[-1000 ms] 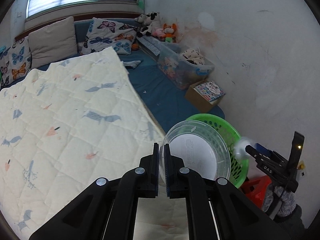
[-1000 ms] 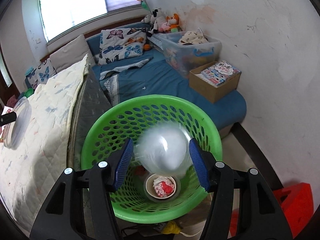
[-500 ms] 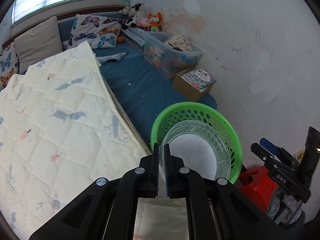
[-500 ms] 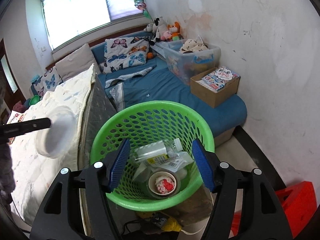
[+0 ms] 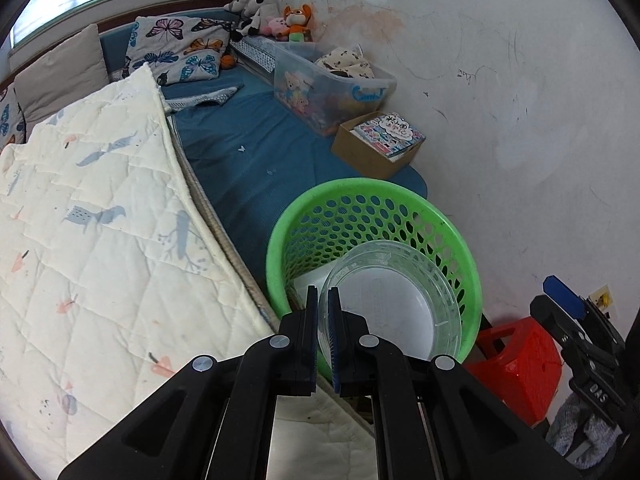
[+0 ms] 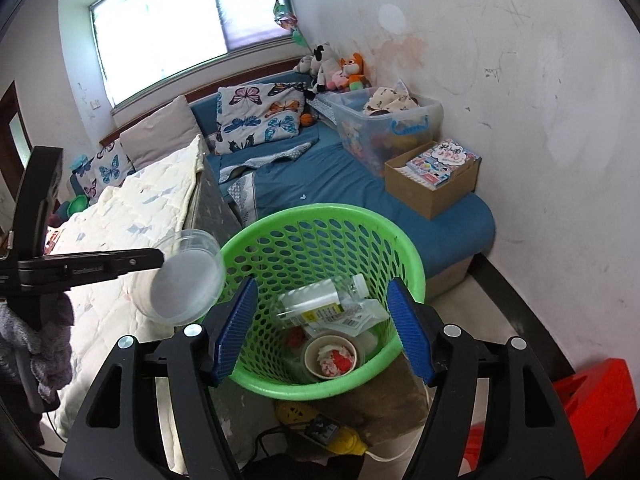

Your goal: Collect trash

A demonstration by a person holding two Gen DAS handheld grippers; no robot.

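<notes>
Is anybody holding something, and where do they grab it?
The left gripper pinches the clear plastic bowl by its rim. The right gripper is open, holding nothing.

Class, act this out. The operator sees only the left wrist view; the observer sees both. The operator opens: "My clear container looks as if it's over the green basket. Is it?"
Observer: Not quite. From the right wrist view, the clear container in the left gripper sits at the left rim of the green basket, mostly on the bed side.
Operator: What's already in the basket?
Observer: A plastic bottle, wrappers and a paper cup with red and white scraps in it.
Operator: Is the other gripper carrying anything?
Observer: No. The right gripper is open and empty, over the basket.
</notes>
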